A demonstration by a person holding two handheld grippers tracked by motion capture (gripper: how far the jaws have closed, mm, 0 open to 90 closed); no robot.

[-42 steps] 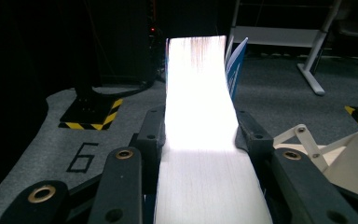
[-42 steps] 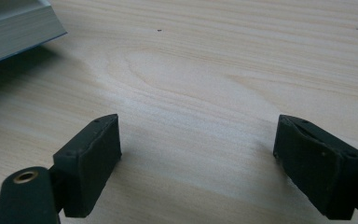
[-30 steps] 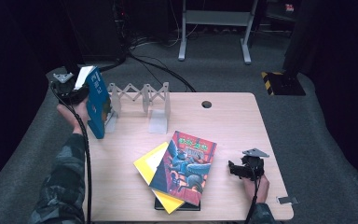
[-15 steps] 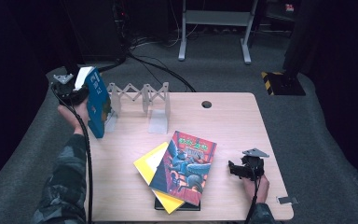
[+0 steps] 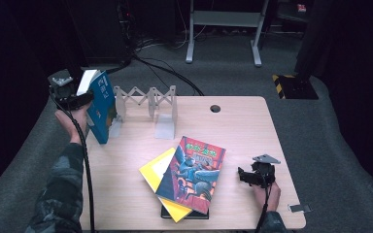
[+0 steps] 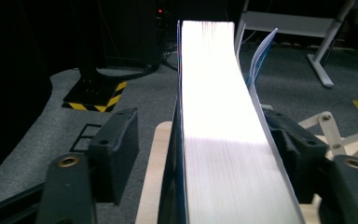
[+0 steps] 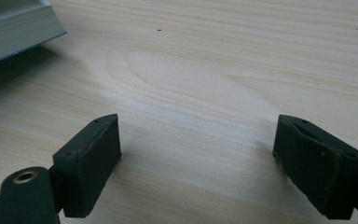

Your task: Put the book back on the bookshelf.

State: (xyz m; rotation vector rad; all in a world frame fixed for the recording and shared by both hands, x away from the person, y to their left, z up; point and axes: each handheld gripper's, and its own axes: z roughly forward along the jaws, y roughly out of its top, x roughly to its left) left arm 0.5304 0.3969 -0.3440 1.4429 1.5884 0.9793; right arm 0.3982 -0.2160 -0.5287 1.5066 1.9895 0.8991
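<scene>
Right gripper (image 5: 248,176) rests low near the desk's (image 5: 243,126) front right corner, jaws wide apart, nothing between them, bare wood under it in the right gripper view. Just left of it, near the front edge, a stack of books: red-covered book (image 5: 193,173) on top, tilted, over a yellow book (image 5: 156,171) and a dark one (image 5: 184,214) at the bottom. Farther back at the left edge, left gripper (image 5: 80,99) holds the blue book (image 5: 101,108) upright, bottom edge on the desk; jaws sit either side of the page block (image 6: 214,130), right one pressing the cover, left one maybe slightly off. Behind, near the back edge, a white folding bookstand (image 5: 148,104), the blue book just beside its left end.
</scene>
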